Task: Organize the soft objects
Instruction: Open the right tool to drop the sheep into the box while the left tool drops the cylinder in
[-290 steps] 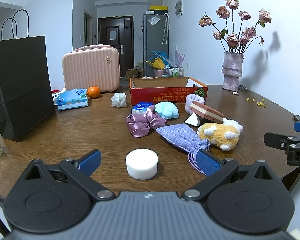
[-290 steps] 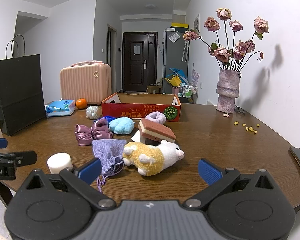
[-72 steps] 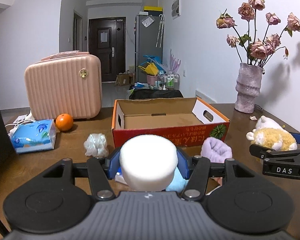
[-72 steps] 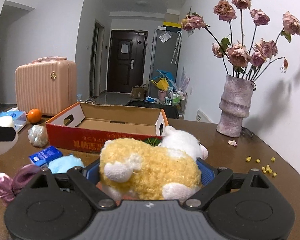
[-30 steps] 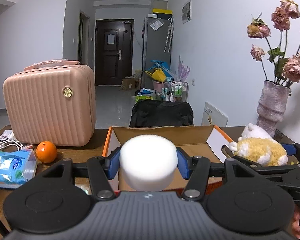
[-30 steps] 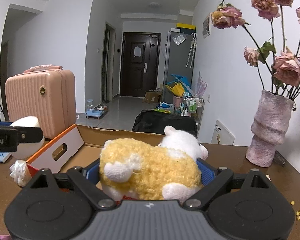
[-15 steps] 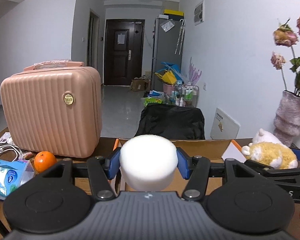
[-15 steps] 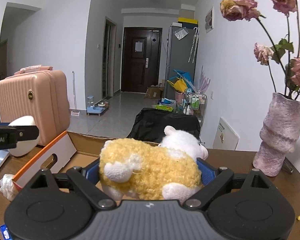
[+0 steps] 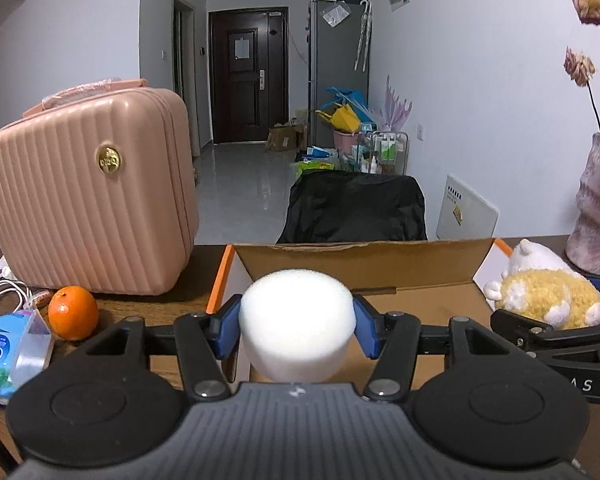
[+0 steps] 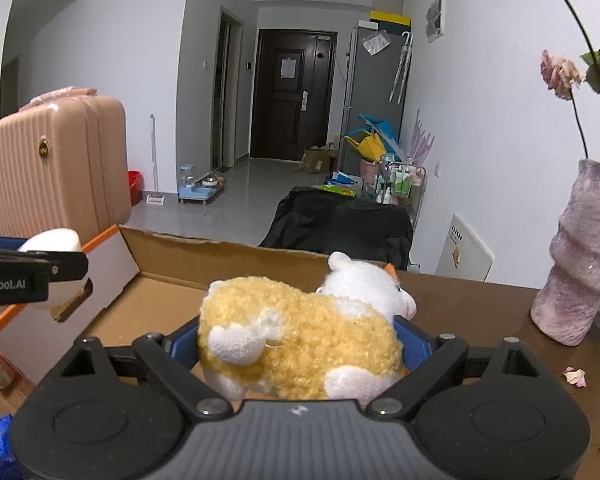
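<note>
Now left gripper (image 9: 298, 330) clamping white sponge (image 9: 298, 326), right gripper (image 10: 300, 346) clamping plush sheep (image 10: 300, 344), above open cardboard box (image 9: 360, 264).

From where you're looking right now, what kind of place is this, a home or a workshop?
Most likely a lived-in flat. A wooden table by the wall carries a vase of dried roses and a pink suitcase; beyond it a tiled hallway leads past a fridge to a dark front door.

The sponge (image 9: 298, 322) is white, and the toy sheep (image 10: 300, 336) is fluffy yellow with a white head. The suitcase (image 9: 88, 204) at ten o'clock is pink with stripes; the orange (image 9: 73, 312) is orange.
</note>
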A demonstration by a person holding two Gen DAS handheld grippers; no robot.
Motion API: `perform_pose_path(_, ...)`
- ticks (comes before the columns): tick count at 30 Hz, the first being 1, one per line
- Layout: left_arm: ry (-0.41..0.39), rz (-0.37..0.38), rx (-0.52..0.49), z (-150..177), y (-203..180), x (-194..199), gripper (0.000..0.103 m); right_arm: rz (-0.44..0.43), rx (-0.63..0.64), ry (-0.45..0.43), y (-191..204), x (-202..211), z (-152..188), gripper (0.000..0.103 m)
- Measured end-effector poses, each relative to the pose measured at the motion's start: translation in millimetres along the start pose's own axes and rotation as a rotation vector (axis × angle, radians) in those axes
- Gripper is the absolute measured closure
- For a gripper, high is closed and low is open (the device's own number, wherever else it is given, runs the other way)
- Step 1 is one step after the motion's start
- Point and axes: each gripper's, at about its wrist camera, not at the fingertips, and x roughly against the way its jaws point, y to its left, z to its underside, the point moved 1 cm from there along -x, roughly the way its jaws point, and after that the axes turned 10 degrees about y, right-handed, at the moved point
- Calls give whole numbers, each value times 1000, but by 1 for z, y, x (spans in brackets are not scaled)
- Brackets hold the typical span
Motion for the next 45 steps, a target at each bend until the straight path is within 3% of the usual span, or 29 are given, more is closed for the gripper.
perform_pose_path(9, 29, 1, 1, 7, 3, -15, 43, -31, -31, 3, -5, -9, 4, 8)
perform_pose_path(10, 30, 5, 2, 6, 3, -16, 36, -37, -43, -2, -7, -9, 4, 7)
perform_pose_path(11, 29, 9, 5, 6, 3, -15, 21, -39, -52, -4, -8, -9, 4, 3)
perform_pose_path(13, 26, 16, 17, 5, 5, -16, 7, -42, -70, -10, -12, -7, 5, 0)
perform_pose_path(14, 21, 15, 25, 5, 6, -15, 6, -47, -76, -10, -14, -7, 5, 0)
perform_pose_path(22, 1, -25, 33, 4, 6, -12, 1, -53, -82, -8, -16, -4, 4, 0)
perform_pose_path(32, -2, -8, 69, 3, 13, 4, 0, -32, -89, -35, -13, 16, 1, 0)
perform_pose_path(45, -109, 14, 64, 17, 24, 72, 0, 9, -112, -87, -19, 75, 18, 0)
